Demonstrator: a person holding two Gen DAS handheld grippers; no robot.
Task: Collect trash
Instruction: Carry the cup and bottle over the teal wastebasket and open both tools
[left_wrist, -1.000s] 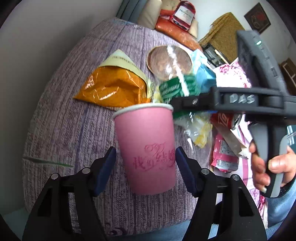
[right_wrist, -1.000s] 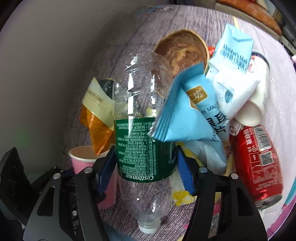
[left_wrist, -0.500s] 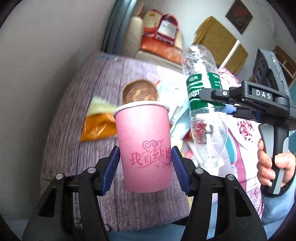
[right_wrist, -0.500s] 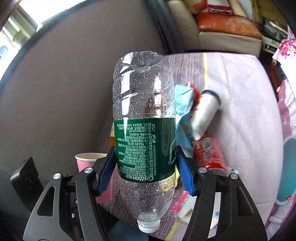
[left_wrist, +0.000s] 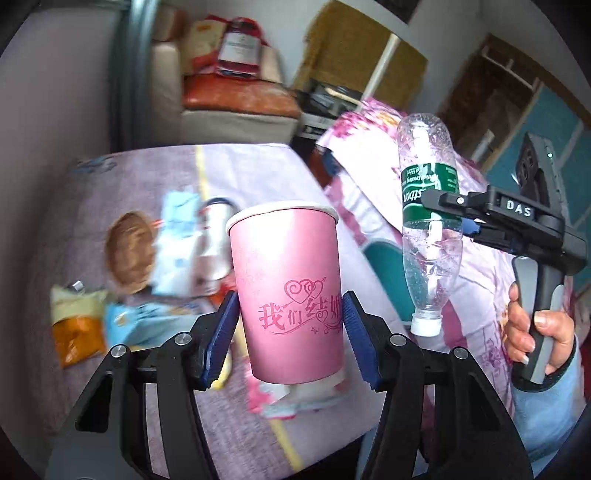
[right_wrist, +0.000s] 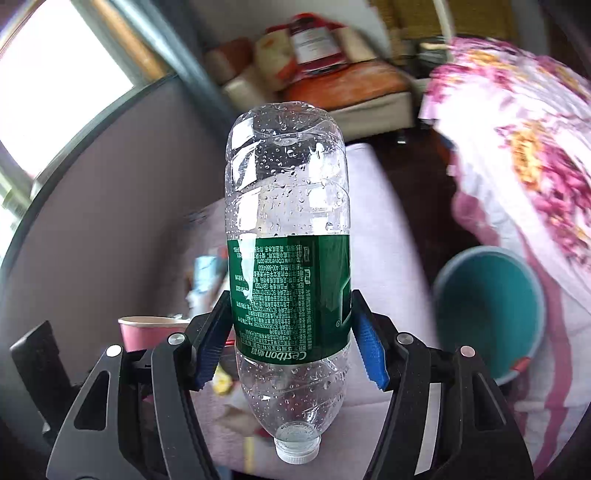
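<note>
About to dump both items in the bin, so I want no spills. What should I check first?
1. Left claw shut on cup: ok.
2. Right claw shut on bottle: ok.
3. Bottle cap on: ok.
4. Bin in view, mouth open: ok.
5. Bottle above bin: not ok, the bin sits off to the right in the right wrist view.
6. Cup empty: cannot tell.

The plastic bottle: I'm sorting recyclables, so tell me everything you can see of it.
The plastic bottle is clear and ribbed, with droplets inside, a dark green wrap-around label and a white screw cap. It looks empty. It is held upside down, cap lowest, off the table, with the right gripper clamping its blue pads on the label. Nothing else touches it.
</note>
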